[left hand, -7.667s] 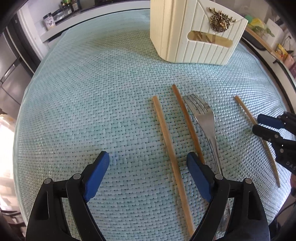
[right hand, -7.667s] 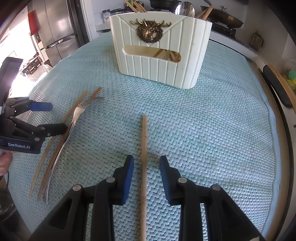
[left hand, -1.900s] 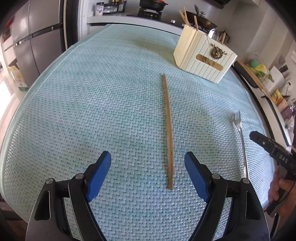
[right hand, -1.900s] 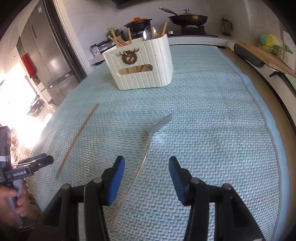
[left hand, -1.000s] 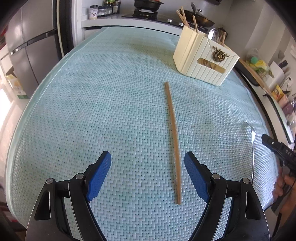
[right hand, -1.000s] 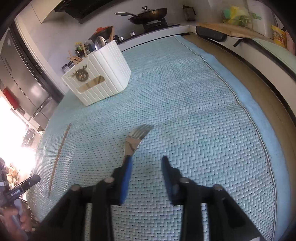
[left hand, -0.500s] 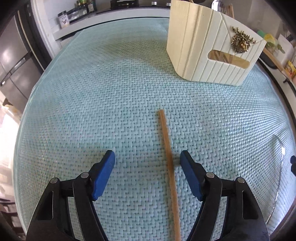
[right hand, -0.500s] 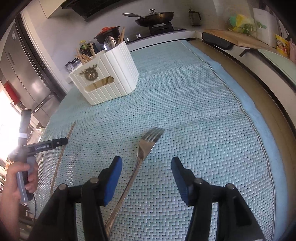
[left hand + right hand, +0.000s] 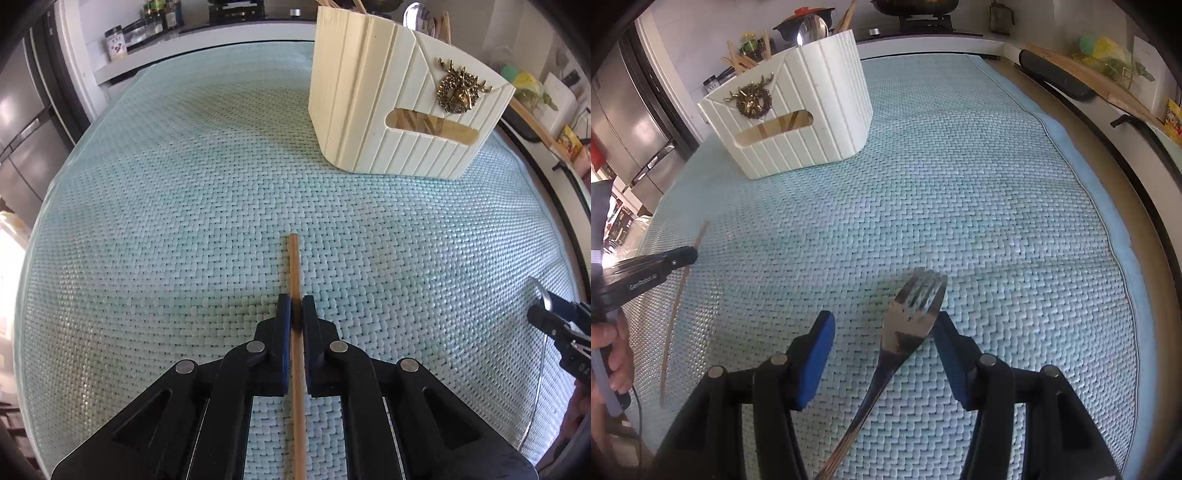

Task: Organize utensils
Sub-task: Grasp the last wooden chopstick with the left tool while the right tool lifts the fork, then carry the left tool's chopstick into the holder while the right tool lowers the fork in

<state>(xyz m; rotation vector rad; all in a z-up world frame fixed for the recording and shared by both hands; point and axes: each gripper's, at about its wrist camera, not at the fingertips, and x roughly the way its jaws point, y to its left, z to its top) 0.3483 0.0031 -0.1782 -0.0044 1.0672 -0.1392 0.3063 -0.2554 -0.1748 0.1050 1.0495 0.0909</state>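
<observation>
While the right tool straddles the fork spread, the left tool pinches the chopstick.

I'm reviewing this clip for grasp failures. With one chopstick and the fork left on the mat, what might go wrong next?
The left gripper has just closed on the chopstick near its far end, so the long tail may swing when lifted. The fork sits off-centre between the right gripper's open jaws, against one pad, and may skid.
</observation>
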